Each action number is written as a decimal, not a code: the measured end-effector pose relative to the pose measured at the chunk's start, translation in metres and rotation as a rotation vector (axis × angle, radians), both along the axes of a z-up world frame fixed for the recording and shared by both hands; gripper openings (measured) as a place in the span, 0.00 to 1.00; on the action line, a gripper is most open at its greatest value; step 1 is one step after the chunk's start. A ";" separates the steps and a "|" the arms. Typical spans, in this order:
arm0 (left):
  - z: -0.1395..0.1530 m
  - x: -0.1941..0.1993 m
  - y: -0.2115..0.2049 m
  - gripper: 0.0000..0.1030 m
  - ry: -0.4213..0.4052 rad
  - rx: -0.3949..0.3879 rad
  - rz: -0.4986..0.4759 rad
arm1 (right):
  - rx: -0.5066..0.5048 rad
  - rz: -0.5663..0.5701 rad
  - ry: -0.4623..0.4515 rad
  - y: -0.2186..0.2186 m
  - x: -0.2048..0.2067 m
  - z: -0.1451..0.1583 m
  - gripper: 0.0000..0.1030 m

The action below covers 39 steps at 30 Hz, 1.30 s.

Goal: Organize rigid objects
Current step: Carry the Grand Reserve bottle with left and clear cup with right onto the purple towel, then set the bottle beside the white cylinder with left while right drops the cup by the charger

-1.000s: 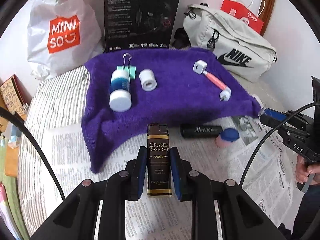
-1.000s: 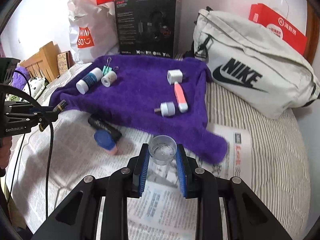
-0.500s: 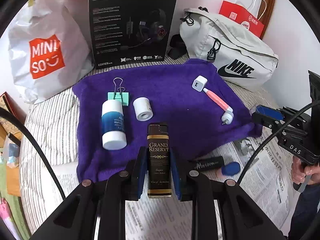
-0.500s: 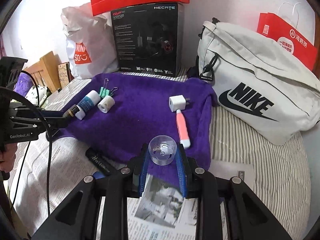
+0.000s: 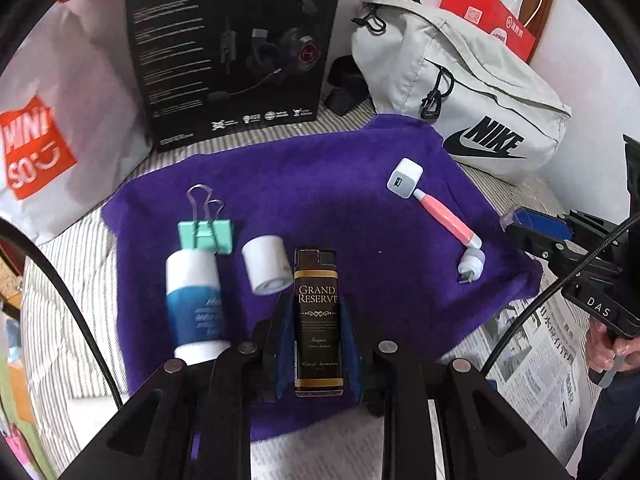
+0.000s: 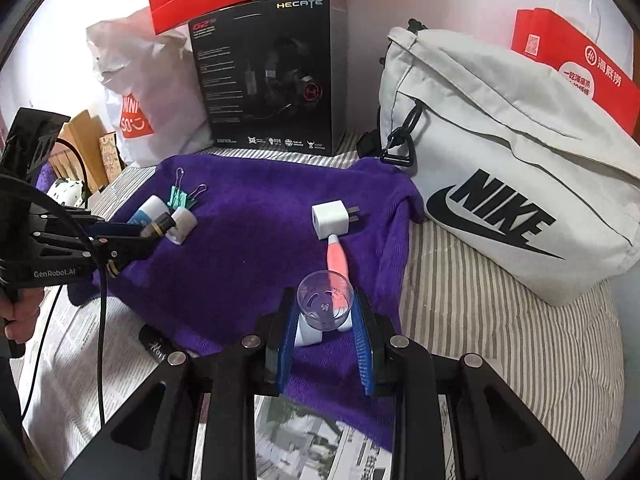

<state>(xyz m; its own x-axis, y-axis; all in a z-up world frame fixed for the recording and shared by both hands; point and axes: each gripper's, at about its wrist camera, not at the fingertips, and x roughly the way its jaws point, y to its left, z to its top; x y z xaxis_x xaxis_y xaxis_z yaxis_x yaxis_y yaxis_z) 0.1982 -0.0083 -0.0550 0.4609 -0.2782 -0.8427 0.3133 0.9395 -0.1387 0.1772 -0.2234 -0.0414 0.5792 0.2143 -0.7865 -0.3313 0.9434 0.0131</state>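
L gripper clamps "Grand Reserve" lighter, small print unreadable. R gripper pinches clear cup, hiding pink tool's end. Black tube half cut off.

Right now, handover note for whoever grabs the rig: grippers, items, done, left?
Left gripper: shut on the Grand Reserve box, held above the purple towel, beside the white roll.
Right gripper: shut on the clear cap, over the towel's near edge, by the pink brush.
On the towel: blue-white bottle, green binder clip, white roll, charger, pink brush.
Off the towel, on the newspaper: black tube.
Left: set both held items down, then fetch the tube.
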 end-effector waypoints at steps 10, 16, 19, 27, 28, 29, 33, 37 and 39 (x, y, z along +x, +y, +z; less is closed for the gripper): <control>-0.024 0.016 -0.003 0.22 0.057 0.026 -0.018 | -0.004 0.034 0.032 0.016 0.026 -0.016 0.26; -0.030 0.015 0.008 0.22 0.067 0.046 0.006 | -0.018 0.051 0.055 0.023 0.037 -0.027 0.26; -0.034 0.014 0.013 0.22 0.073 0.041 0.019 | -0.025 0.054 0.064 0.025 0.042 -0.031 0.26; -0.033 0.012 0.007 0.22 0.051 0.072 0.021 | -0.041 0.053 0.094 0.032 0.059 -0.046 0.26; -0.033 0.012 0.007 0.23 0.051 0.067 0.021 | -0.040 0.054 0.090 0.032 0.060 -0.047 0.26; -0.033 0.012 0.007 0.26 0.051 0.064 0.019 | -0.045 0.057 0.085 0.033 0.061 -0.047 0.26; -0.031 0.010 0.008 0.28 0.053 0.065 0.030 | -0.038 0.064 0.088 0.035 0.066 -0.047 0.26; -0.027 0.005 0.011 0.34 0.057 0.057 0.039 | -0.049 0.085 0.077 0.041 0.068 -0.048 0.26; -0.023 0.002 0.012 0.39 0.047 0.069 0.042 | -0.045 0.089 0.083 0.044 0.071 -0.049 0.26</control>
<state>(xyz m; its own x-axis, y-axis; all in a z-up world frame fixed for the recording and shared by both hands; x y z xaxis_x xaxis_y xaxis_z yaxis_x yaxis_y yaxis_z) 0.2005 0.0038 -0.0785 0.4301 -0.2001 -0.8803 0.2680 0.9595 -0.0871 0.2480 -0.1795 -0.0908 0.4919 0.2249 -0.8411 -0.4128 0.9108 0.0020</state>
